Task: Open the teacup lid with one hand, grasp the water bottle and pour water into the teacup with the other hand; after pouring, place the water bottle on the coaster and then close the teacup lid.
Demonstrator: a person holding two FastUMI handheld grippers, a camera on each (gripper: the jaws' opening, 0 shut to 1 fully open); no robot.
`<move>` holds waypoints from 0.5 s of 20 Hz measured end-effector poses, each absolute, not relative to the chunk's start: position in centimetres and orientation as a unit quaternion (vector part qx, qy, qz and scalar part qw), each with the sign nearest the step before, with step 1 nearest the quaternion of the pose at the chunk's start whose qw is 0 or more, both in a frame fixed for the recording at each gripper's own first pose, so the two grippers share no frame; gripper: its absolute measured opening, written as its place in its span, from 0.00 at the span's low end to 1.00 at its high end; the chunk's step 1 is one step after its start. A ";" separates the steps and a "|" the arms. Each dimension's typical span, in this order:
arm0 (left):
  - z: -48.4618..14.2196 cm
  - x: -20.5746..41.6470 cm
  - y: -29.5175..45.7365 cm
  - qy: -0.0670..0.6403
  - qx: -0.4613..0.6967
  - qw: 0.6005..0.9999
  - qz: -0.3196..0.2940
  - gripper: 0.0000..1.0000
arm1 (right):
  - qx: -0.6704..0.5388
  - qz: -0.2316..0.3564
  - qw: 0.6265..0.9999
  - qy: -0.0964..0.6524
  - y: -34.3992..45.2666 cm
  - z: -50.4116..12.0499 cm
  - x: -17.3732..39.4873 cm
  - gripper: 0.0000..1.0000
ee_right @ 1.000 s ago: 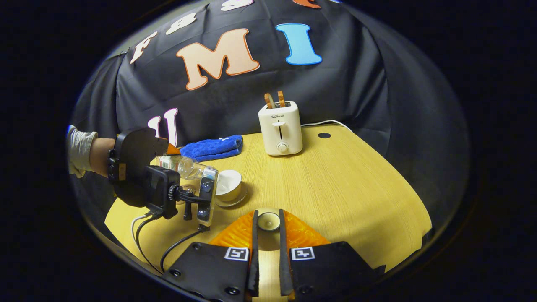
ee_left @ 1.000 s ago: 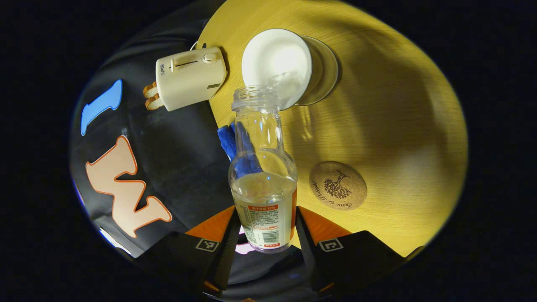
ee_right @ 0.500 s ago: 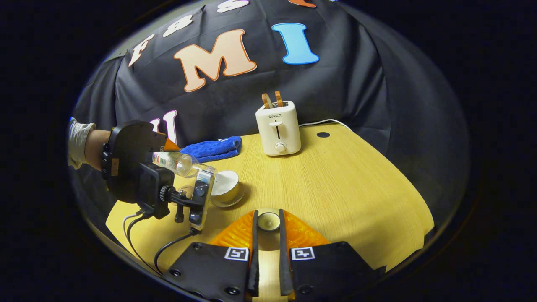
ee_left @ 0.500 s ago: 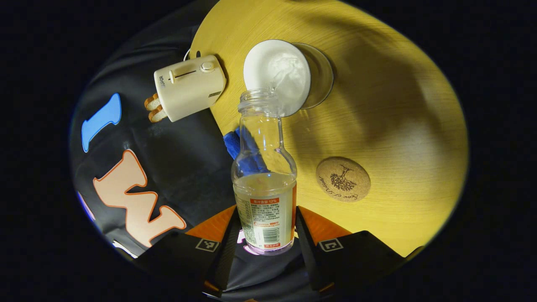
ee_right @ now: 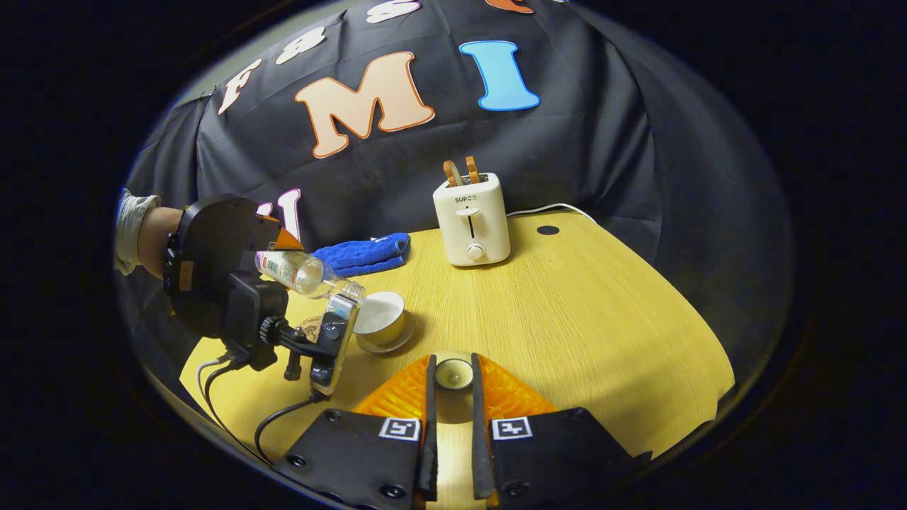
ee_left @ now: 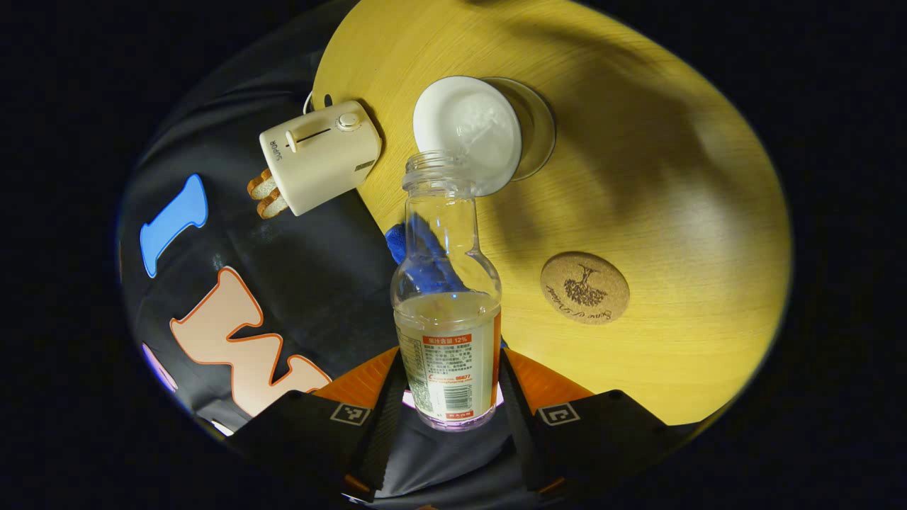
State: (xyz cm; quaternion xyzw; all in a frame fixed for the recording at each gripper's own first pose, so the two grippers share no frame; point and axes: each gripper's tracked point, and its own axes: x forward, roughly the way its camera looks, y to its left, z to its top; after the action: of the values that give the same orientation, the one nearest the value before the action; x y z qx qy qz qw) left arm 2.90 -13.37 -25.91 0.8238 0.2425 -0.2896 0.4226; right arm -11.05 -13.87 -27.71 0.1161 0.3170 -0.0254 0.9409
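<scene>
Left tool (ee_left: 448,397) clamps the water bottle (ee_left: 446,312) low at its label, tilted over the open teacup (ee_left: 468,134); part-full, smooth, likely slippery. Right tool (ee_right: 451,425) pinches the lid (ee_right: 453,373). Coaster (ee_left: 584,287) on tabletop (ee_left: 673,212) nearby.

Yellow wood-grain counter (ee_left: 659,177), white round teacup (ee_left: 468,127), tan cork coaster (ee_left: 584,287) with a dark tree print, cream toaster (ee_right: 472,219), blue folded towel (ee_right: 365,253).
</scene>
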 end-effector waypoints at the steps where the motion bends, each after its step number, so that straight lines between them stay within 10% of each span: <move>1: -25.7 2.9 -13.3 0.242 0.826 0.418 -0.289 0.71 | 0.116 -0.025 0.941 0.318 -14.0 -27.8 -11.0 0.23; 10: -25.7 3.0 -13.1 0.242 0.834 0.397 -0.297 0.71 | 0.111 -0.023 0.940 0.322 -13.9 -27.9 -11.0 0.23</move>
State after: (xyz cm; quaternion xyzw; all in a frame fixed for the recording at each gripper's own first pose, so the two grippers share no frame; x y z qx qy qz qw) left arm 2.98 -13.06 -25.67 0.8340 0.2419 -0.2967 0.3974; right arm -11.02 -13.93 -27.93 0.1112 0.3216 -0.0231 0.9401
